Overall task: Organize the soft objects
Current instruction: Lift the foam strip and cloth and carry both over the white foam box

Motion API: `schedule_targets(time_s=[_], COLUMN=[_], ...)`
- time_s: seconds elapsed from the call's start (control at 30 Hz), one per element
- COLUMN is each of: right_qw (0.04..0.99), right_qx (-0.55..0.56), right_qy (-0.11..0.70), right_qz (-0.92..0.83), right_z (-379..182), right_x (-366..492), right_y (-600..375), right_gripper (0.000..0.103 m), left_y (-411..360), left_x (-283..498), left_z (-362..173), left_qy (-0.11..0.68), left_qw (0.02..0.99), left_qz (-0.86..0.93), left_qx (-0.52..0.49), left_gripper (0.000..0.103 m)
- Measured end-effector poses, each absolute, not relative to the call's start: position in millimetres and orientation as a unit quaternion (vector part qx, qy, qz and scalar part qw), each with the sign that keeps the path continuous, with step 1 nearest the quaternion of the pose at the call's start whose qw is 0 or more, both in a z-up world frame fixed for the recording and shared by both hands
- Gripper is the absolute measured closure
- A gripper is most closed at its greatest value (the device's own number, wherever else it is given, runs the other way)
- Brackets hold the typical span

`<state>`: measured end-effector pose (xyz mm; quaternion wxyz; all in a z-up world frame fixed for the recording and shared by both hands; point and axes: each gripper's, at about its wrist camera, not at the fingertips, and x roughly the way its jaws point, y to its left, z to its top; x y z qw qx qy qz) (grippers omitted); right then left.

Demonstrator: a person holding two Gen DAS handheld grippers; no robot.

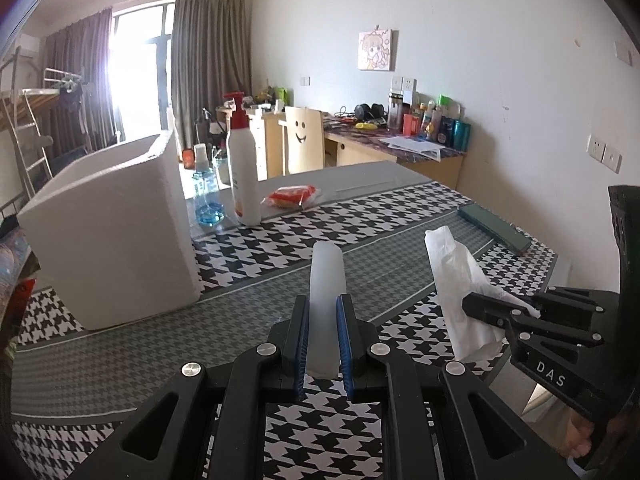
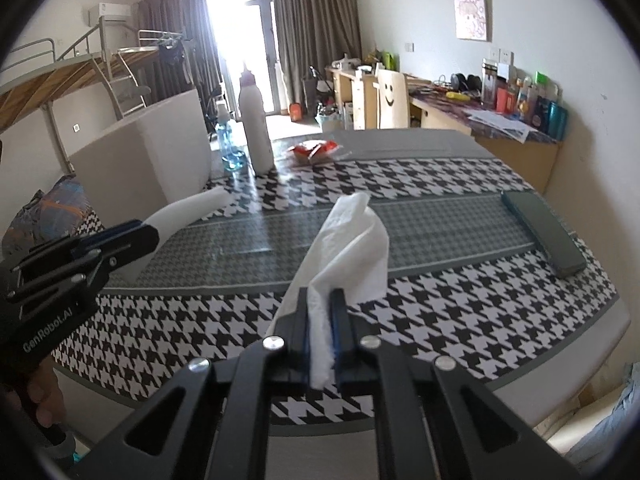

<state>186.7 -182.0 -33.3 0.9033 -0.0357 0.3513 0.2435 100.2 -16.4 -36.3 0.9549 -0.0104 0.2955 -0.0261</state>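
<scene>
I see a houndstooth tabletop [image 1: 280,236] in a bright room. A white box [image 1: 112,232], bottle [image 1: 242,168] and snack pack [image 1: 292,196] stand ahead. My left tool [image 1: 324,344] pinches a foam piece [image 1: 326,280]; my right tool [image 2: 322,334] pinches a tissue [image 2: 348,248], both above the tabletop.

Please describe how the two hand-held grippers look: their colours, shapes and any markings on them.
Both are black, angular linkage frames with cut-out slots and silver round pins. The left gripper has blue pads inside its fingers, and its side reads "GenRobot.AI" in white in the right wrist view. The right gripper shows white letters "DAS" in the left wrist view. No cables are visible.
</scene>
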Motion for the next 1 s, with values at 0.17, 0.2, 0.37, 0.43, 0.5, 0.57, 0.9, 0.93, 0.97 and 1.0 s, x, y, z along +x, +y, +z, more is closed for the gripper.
schedule_targets(time_s=[0.17, 0.2, 0.37, 0.43, 0.5, 0.57, 0.9, 0.93, 0.97, 1.0], right_qw=[0.906, 0.906, 0.908, 0.909, 0.909, 0.909, 0.91, 0.91, 0.911, 0.911], right_qx=[-0.038, -0.039, -0.042, -0.042, -0.043, -0.043, -0.041, -0.041, -0.042, -0.042], right_qy=[0.34, 0.338, 0.329, 0.327, 0.323, 0.321, 0.308, 0.307, 0.305, 0.304], right_qz=[0.25, 0.251, 0.255, 0.257, 0.259, 0.262, 0.273, 0.274, 0.275, 0.277], right_z=[-26.1, -25.3, -19.8, -18.3, -16.3, -14.3, -5.0, -4.1, -3.4, -2.4], right_x=[181.8, 181.9, 182.3, 182.4, 183.1, 185.1, 196.5, 197.3, 198.0, 199.0], right_y=[-178.8, -178.5, -176.5, -176.0, -174.6, -174.1, -169.0, -168.5, -168.3, -167.8], right_gripper=[0.092, 0.092, 0.092, 0.092, 0.092, 0.092, 0.092, 0.092, 0.092, 0.092], left_y=[-15.6, -15.5, -12.9, -11.5, -11.1, -9.3, -3.4, -2.7, -2.3, -2.1], left_x=[94.5, 94.0, 91.0, 87.6, 85.4, 83.6, 83.4, 83.8, 83.8, 84.3], left_z=[-29.9, -29.0, -24.4, -22.9, -21.3, -18.3, -6.3, -5.3, -3.9, -3.1], left_qy=[0.285, 0.284, 0.276, 0.274, 0.271, 0.268, 0.258, 0.257, 0.256, 0.256], left_qw=[0.958, 0.959, 0.961, 0.962, 0.962, 0.963, 0.966, 0.966, 0.967, 0.967], left_qz=[-0.024, -0.023, -0.023, -0.021, -0.02, -0.018, -0.008, -0.008, -0.009, -0.009], left_qx=[-0.007, -0.006, -0.006, -0.005, -0.003, -0.003, 0.002, 0.003, 0.003, 0.004], left_gripper=[0.088, 0.088, 0.088, 0.088, 0.088, 0.088, 0.088, 0.088, 0.088, 0.088])
